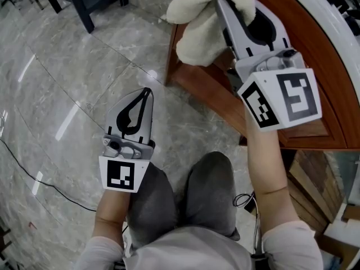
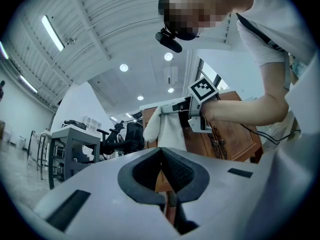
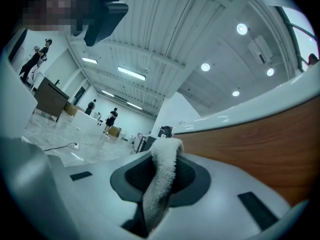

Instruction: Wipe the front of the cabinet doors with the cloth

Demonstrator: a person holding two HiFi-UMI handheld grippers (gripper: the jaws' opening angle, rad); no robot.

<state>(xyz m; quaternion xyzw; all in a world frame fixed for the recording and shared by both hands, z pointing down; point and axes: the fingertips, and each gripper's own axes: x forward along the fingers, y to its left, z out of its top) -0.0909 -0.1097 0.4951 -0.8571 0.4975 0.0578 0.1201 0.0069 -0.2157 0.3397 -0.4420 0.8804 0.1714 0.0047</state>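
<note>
White terry cloth (image 1: 205,24) clamped in the right gripper (image 1: 222,0), up by the cabinet's (image 1: 306,49) top corner.

Only a narrow fold is pinched between the jaws, and the bulk is bunched loose past the corner, so it could get tugged free if it's dragged hard across the wood. Or bare plastic could be scraped on the finish if the wad flops aside. The left gripper (image 1: 145,94) is held low over the marble floor (image 1: 62,89), jaws pressed together with nothing between them. Whether the cloth is actually touching wood can't be told. The carved door fronts (image 2: 230,139) are only caught in the left gripper view, partly blocked by the person's arm (image 2: 250,109) and cut off lower down.
</note>
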